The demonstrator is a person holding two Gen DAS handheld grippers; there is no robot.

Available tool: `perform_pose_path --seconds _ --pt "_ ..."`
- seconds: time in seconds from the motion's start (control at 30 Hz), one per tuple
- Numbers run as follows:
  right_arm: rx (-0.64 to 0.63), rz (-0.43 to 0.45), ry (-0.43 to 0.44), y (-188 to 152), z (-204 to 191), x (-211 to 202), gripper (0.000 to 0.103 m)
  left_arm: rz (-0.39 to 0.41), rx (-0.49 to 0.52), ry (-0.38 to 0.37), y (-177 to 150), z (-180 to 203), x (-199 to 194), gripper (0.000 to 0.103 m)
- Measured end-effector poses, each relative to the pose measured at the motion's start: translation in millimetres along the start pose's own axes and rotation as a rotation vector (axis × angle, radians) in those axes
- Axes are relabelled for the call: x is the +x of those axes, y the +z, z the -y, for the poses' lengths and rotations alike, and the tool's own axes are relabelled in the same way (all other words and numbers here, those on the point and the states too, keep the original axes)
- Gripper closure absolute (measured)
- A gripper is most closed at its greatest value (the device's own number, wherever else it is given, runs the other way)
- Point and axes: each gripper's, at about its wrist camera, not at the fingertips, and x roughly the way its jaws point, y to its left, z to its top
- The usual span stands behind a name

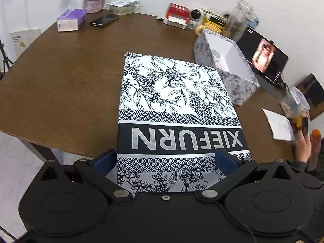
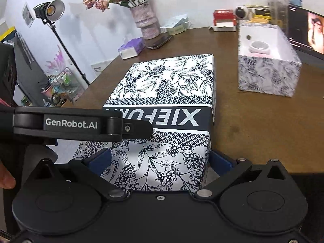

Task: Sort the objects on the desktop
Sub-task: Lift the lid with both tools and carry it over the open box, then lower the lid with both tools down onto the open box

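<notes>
A large box lid (image 1: 172, 93) with a black-and-white berry print and the word XIEFURN lies lengthwise on the brown table (image 1: 60, 81), its near end past the table edge. My left gripper (image 1: 166, 157) is spread wide. Its left pad is by the lid's left side and its right pad sits over the lid's top. My right gripper (image 2: 160, 160) mirrors this on the same lid (image 2: 172, 85), with its right pad by the lid's right side. The left gripper's black body (image 2: 81, 124) crosses above the lid. An open matching box (image 2: 267, 75) holds a white ring (image 2: 259, 47).
At the back of the table are a purple tissue pack (image 1: 70, 19), a phone (image 1: 104, 19), a vase (image 2: 145, 22), a red-and-white box (image 1: 176, 15), a yellow mug (image 1: 210, 28) and a lit screen (image 1: 263, 56). A paper (image 1: 281, 125) and a blurred hand (image 1: 303, 147) are at the right.
</notes>
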Motion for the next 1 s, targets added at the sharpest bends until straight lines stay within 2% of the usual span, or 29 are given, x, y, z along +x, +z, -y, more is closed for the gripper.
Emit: perform_pose_path --seconds 0.23,0.6,1.0 --pt "0.039 0.025 -0.05 -18.8 15.1 -23.8 0.0 -0.015 0.054 -0.048 -12.8 27.1 3.6 0.0" --pt "0.102 0.063 -0.124 -30.7 47.7 -51.9 0.0 -0.033 0.128 -0.123 -20.4 70.5 14.9 0.0" --pt "0.134 0.074 -0.141 -26.7 72.6 -54.9 0.0 -0.053 0.156 -0.158 -16.4 95.2 28.8 0.001"
